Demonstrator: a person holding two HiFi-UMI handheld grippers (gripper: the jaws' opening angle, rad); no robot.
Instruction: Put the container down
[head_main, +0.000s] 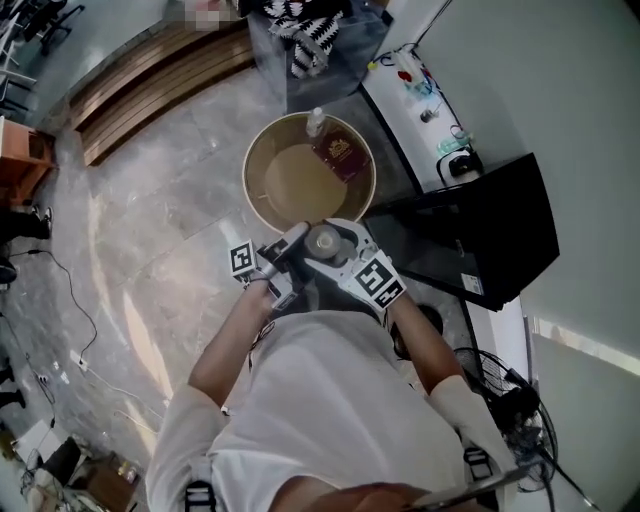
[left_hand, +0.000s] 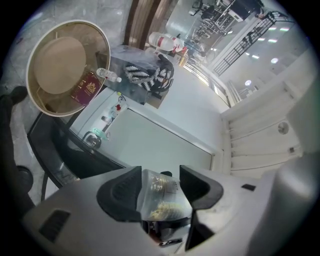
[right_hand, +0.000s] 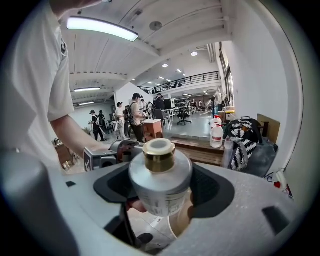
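Note:
My right gripper (right_hand: 163, 190) is shut on the container (right_hand: 160, 182), a silver bottle with a gold cap, held upright between the black pads. In the head view the container (head_main: 325, 241) hangs close to my chest, just in front of a round tan tub (head_main: 258, 190). My left gripper (left_hand: 161, 194) is shut on a small clear packet (left_hand: 159, 196) with something yellowish inside. In the head view the left gripper (head_main: 284, 256) sits right beside the right gripper (head_main: 347, 252). A dark red booklet (head_main: 342, 156) and a small bottle (head_main: 316, 122) lie at the tub's far side.
To the right of the tub stand a black cabinet (head_main: 485, 235) and a white shelf (head_main: 425, 100) with small items. A grey box with a black and white cloth (head_main: 315, 40) stands beyond it. Wooden steps (head_main: 160, 80) run at far left. People stand in the hall behind (right_hand: 120, 122).

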